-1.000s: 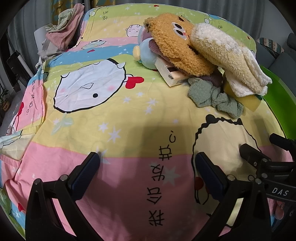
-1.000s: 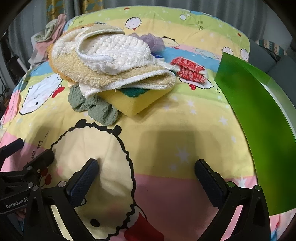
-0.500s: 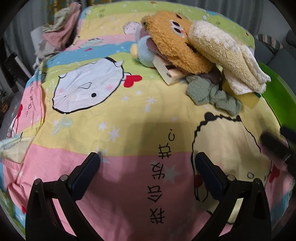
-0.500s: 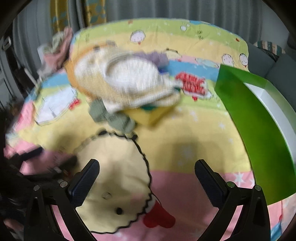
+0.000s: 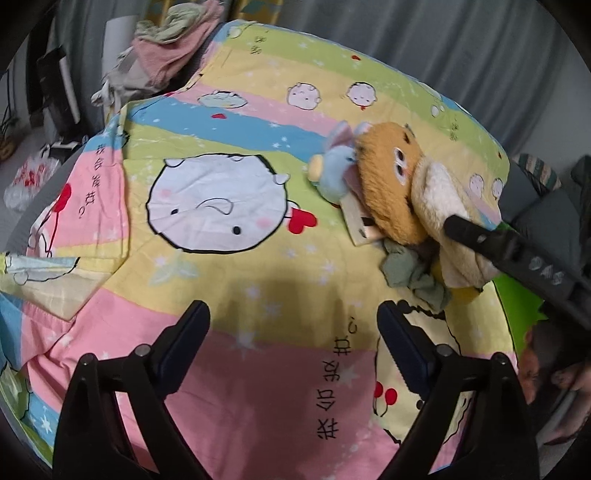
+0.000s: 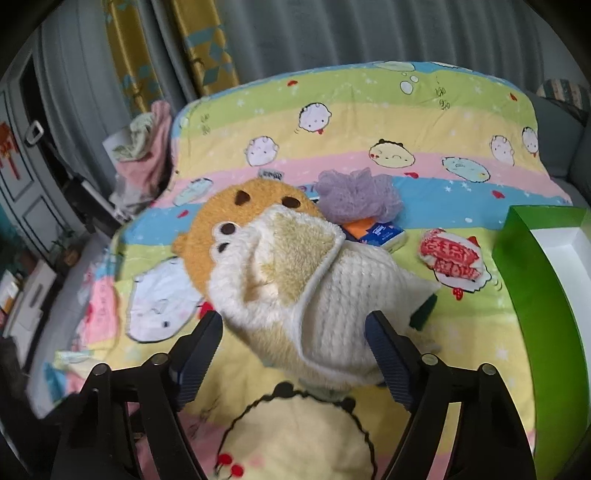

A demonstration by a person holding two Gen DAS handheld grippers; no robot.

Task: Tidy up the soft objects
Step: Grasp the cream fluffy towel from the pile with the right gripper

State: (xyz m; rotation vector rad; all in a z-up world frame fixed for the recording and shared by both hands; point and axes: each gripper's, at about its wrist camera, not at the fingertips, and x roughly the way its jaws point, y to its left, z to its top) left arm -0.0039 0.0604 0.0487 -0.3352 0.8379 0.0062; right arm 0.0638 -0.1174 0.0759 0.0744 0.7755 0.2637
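The right gripper has moved forward since a second ago; its jaws, spread wide and holding nothing, now flank the cream towel draped over the orange plush. The left gripper hovers wide open and empty above the cartoon bedsheet. Grey curtains hang behind the bed.

Soft cloth and fleece on a printed cotton-like bed sheet.
The towel is fluffy cream pile with a waffle-knit side; the plush is nubbly orange fleece; the pouf is lilac mesh; the box looks smooth glossy green card; the gripper pads are ribbed matt.
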